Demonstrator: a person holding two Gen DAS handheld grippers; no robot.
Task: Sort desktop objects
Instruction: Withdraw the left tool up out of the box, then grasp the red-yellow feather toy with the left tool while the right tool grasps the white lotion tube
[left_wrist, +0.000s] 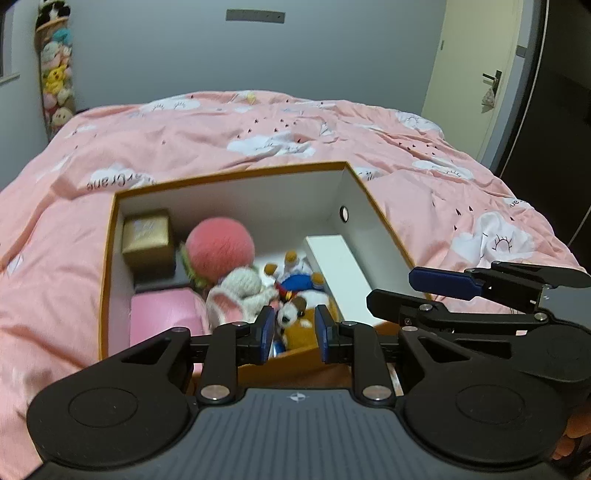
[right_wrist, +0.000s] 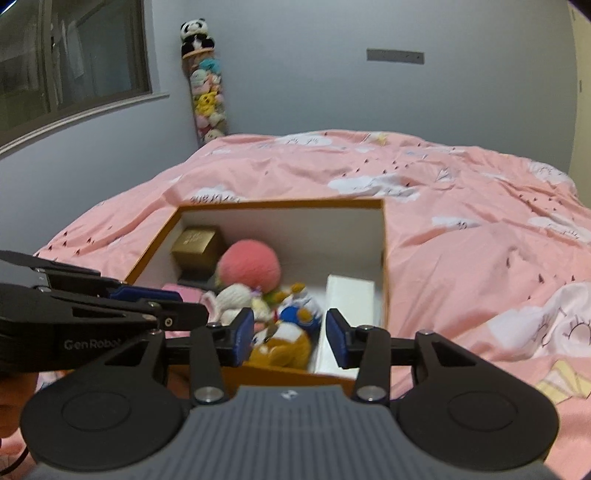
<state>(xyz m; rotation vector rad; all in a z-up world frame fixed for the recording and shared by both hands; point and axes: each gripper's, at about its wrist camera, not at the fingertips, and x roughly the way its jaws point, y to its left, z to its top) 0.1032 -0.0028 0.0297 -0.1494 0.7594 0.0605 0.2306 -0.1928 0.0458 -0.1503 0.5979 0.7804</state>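
Note:
An open orange box (left_wrist: 110, 258) (right_wrist: 386, 258) with white inner walls sits on the pink bed. Inside lie a gold box (left_wrist: 147, 243) (right_wrist: 197, 245), a pink plush ball (left_wrist: 219, 247) (right_wrist: 249, 267), a white bunny (left_wrist: 240, 291) (right_wrist: 232, 301), a blue duck toy (left_wrist: 297, 282) (right_wrist: 295, 312), a brown-and-white dog plush (left_wrist: 291, 314) (right_wrist: 284, 345), a white flat box (left_wrist: 343, 273) (right_wrist: 345, 295) and a pink box (left_wrist: 162, 314). My left gripper (left_wrist: 294, 332) (right_wrist: 184, 304) hovers open over the box's near edge, nothing between its pads. Beside it my right gripper (right_wrist: 290, 338) (left_wrist: 402, 291) is open and empty too.
The bed's pink cloud-print quilt (left_wrist: 295, 125) (right_wrist: 461, 206) surrounds the box on all sides. A tall column of plush toys (left_wrist: 55, 74) (right_wrist: 207, 92) stands against the grey wall. A door (left_wrist: 476, 74) is at the right, a window (right_wrist: 74, 66) at the left.

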